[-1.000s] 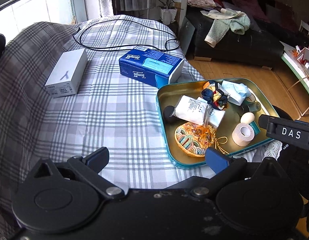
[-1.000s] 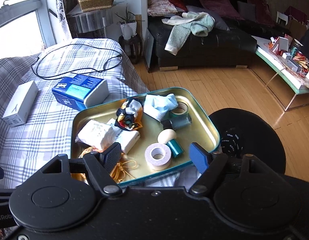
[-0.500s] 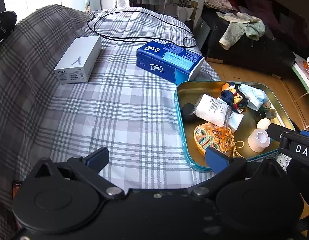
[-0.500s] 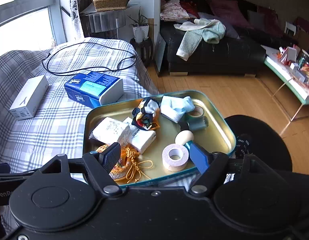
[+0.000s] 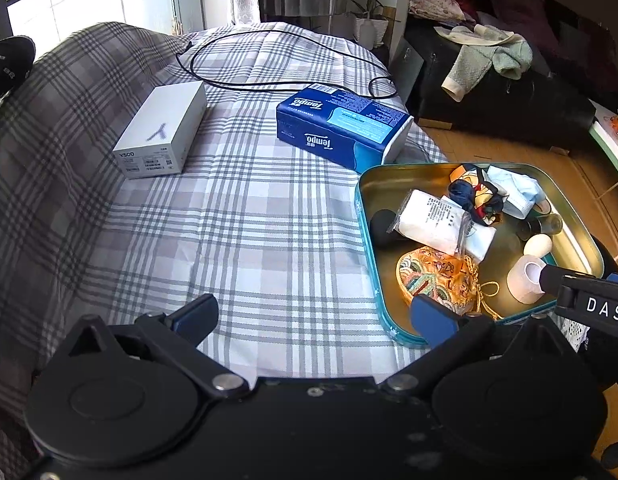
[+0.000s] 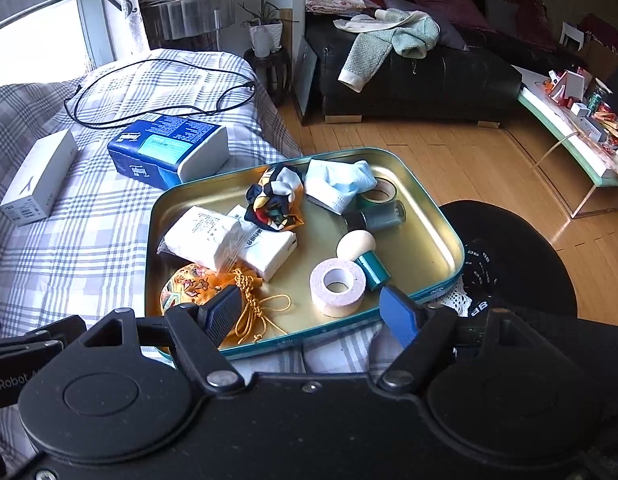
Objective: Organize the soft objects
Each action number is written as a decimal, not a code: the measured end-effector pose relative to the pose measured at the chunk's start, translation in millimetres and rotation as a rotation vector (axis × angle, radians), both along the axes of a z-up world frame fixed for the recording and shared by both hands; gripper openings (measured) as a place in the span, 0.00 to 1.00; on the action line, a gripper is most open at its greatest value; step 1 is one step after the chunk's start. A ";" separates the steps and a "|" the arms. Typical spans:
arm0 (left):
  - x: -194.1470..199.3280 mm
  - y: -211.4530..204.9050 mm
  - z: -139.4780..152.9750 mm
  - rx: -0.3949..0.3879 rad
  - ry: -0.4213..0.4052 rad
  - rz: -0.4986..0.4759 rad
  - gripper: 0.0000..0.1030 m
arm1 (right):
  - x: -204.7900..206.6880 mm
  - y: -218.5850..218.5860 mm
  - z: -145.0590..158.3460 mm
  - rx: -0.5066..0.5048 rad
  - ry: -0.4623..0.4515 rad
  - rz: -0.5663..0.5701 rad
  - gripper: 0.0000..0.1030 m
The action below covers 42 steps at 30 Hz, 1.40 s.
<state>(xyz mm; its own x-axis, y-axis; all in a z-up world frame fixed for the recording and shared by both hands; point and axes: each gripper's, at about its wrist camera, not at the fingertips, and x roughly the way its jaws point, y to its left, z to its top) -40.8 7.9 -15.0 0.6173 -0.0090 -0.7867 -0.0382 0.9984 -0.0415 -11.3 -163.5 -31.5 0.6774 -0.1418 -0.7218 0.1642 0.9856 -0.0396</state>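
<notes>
Presently your left hand-held gripper (image 5: pixel 313 314) hangs spread and empty over the plaid cloth of the bench (image 5: pixel 245 216), with the metal tray (image 5: pixel 365 188) ahead and to its right. Your right hand-held gripper (image 6: pixel 313 312) is likewise spread, holding nothing, low at the tray's near rim.

The soft things lie mixed with hard ones inside the tray: an embroidered pouch (image 6: pixel 189 286) just ahead of the right gripper's left finger, two wrapped tissue packs (image 6: pixel 225 242) beyond it, a bunched patterned scarf (image 6: pixel 275 198), and a face mask (image 6: pixel 341 184) draped onto a green tape roll (image 6: pixel 379 194). A white tape roll (image 6: pixel 337 286) sits between the right gripper's fingers in view, further in.

Judgement: this fits either sorting soft from hard or a pile just gathered; the pictures do not settle which, so no particular pick is indicated.

Against the earlier frames, the left gripper's view has swung leftward, taking in more bench and the white carton (image 5: pixel 161 130). The right gripper has closed in on the tray. Tray contents are unchanged.
</notes>
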 end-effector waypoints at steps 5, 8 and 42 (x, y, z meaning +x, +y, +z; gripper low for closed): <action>-0.3 -0.1 1.1 0.005 -0.011 0.002 0.99 | 1.2 0.4 -0.9 -0.003 0.010 -0.004 0.71; -0.6 0.9 2.1 0.007 -0.018 0.006 0.99 | 1.8 1.3 -1.8 -0.005 0.016 -0.001 0.71; -0.9 4.3 16.4 0.077 -0.057 0.026 0.99 | 4.2 5.2 2.0 -0.026 -0.018 0.002 0.71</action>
